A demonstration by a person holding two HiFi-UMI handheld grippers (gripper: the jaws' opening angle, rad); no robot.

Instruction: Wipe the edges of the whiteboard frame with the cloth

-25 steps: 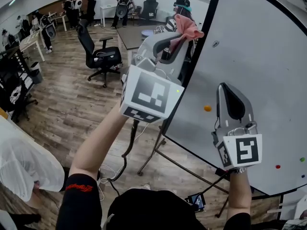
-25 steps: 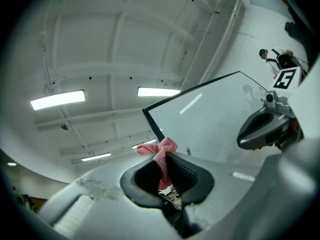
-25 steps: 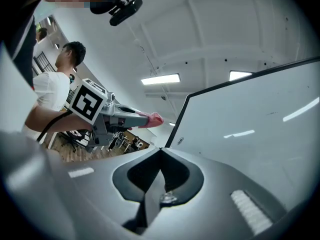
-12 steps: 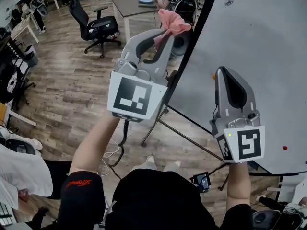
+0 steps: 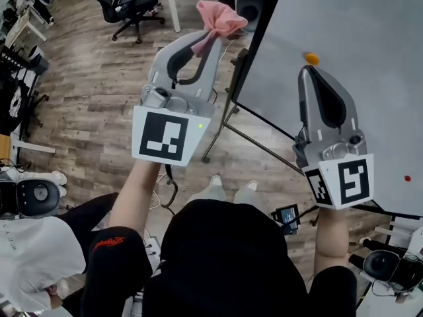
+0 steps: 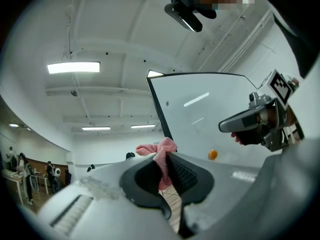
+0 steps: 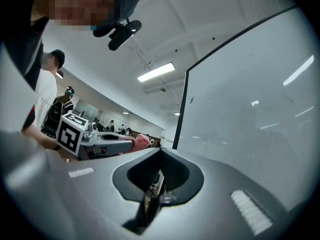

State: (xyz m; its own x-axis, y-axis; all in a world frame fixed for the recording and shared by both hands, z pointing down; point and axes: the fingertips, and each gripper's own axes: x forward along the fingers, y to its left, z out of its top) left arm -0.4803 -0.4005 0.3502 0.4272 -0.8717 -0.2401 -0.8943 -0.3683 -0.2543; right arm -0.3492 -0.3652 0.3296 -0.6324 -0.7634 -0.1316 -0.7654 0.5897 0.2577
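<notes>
A pink cloth [image 5: 220, 20] is pinched in my left gripper [image 5: 206, 39], which is shut on it just left of the whiteboard's black side frame [image 5: 259, 37]. The cloth does not touch the frame. In the left gripper view the cloth [image 6: 159, 156] bunches out between the closed jaws, with the frame [image 6: 159, 111] beyond. My right gripper [image 5: 309, 70] is held up in front of the white board [image 5: 370, 58], shut and empty. The right gripper view shows the frame edge [image 7: 180, 109] and the left gripper with its cloth [image 7: 141, 141] off to the left.
An orange magnet [image 5: 311, 59] sticks to the board by the right gripper's tip; a red one [image 5: 407, 177] sits lower right. The board's metal stand legs [image 5: 228, 111] reach down to the wooden floor. An office chair [image 5: 125, 6] and a table stand behind.
The head view has tilted downward. Both grippers sit higher in the frame, and the left one with the cloth has drifted a little away from the frame edge.
</notes>
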